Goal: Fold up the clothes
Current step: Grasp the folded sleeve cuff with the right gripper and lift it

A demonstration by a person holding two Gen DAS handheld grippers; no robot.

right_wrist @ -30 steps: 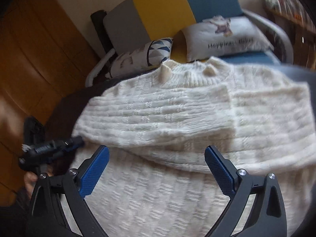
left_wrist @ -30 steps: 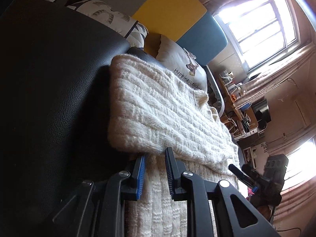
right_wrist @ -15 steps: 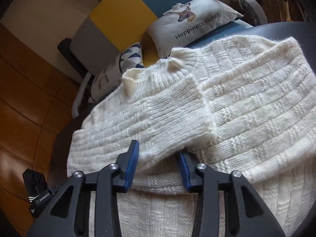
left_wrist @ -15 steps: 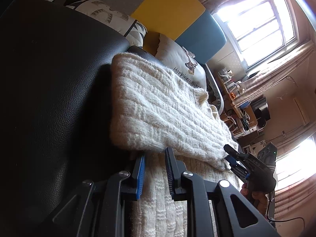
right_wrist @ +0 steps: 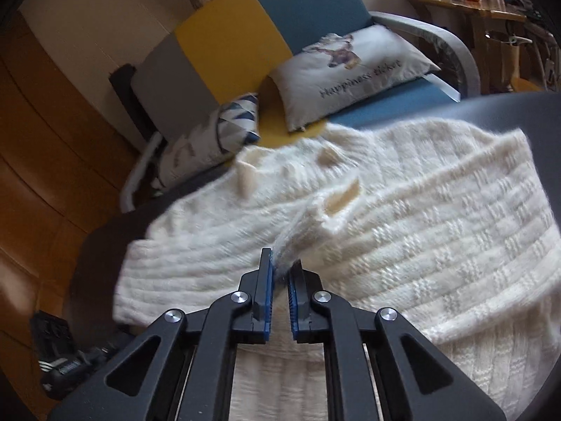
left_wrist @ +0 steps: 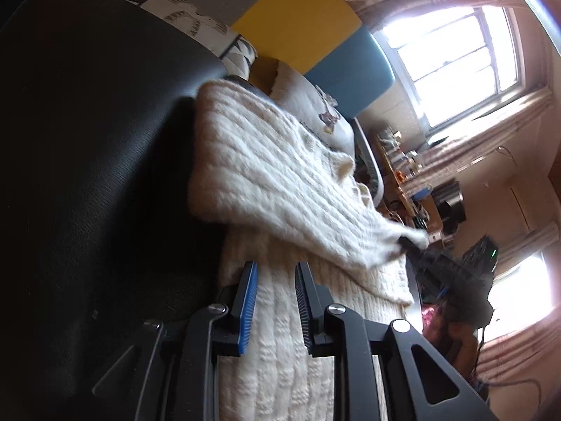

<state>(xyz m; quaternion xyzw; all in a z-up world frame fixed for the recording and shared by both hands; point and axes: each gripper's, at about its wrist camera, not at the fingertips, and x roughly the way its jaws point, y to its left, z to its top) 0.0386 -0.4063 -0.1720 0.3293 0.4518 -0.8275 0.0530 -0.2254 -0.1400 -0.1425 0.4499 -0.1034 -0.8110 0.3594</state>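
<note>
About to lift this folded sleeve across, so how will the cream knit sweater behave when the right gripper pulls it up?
Likely floppy: the sleeve cuff already bunches and tents where the right gripper, whose jaws have just been closing, pinches it. The chunky ribbed sweater looks fuzzy, so probably not slippery. It may drag the layers beneath it.

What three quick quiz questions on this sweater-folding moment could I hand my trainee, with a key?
1. True or false: the right gripper is shut on the sweater.
2. Which part does it pinch? A) collar B) cuff end of the folded-over sleeve C) hem
3. Name the colour of the surface that the sweater lies on.

Key: 1 true, its jaws have just been closing on the knit. 2 B. 3 black. The left gripper has sweater knit between its jaws; whether its pads press is unclear.
</note>
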